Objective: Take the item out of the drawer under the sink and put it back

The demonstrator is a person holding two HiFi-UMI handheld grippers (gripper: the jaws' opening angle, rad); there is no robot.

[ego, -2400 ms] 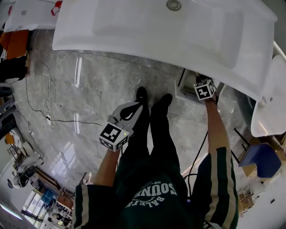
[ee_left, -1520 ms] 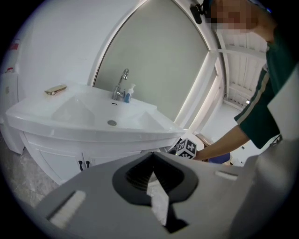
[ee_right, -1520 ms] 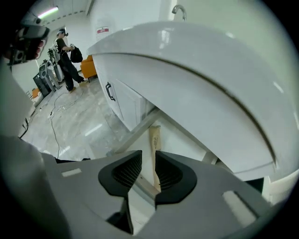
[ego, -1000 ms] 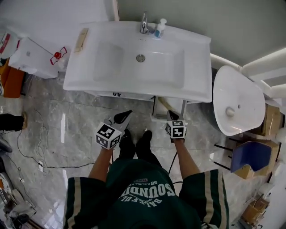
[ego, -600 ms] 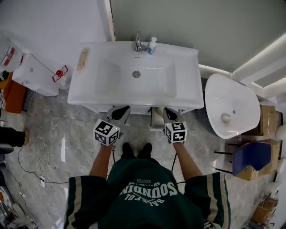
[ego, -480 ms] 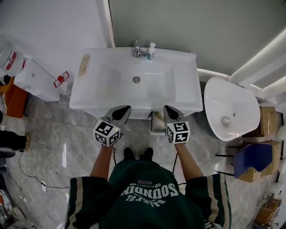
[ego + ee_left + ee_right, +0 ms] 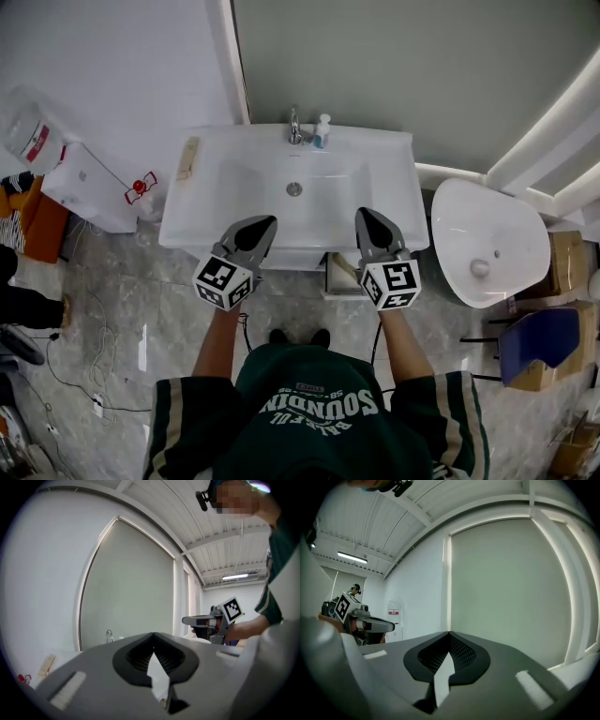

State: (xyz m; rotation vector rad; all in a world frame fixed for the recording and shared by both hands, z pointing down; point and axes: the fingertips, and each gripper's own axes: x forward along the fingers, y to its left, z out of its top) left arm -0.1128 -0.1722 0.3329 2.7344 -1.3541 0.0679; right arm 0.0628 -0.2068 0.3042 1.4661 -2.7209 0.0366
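Before the white sink [image 7: 394, 187], in the head view, the person holds both claws level over its front edge. The left gripper [image 7: 267, 221] sits towards the sink's left half and the right gripper [image 7: 364, 214] towards its right half. Both are closed to a point and carry nothing. Under the sink's front edge, between the two claws, the drawer [image 7: 339, 277] stands pulled out. A pale slanted thing lies in it, too small to identify. In the left gripper view the jaw tips meet with nothing gripped. The sink's faucet [image 7: 109, 636] shows beyond them to the left, and the other claw floats at the right, well apart. In the right gripper view the jaws are likewise pressed together and empty, facing the grey wall panel [image 7: 511, 583] behind the sink. A second ago both claws hung lower, in front of the drawer and below the sink's edge. Earlier still, the right one reached down beside the drawer.
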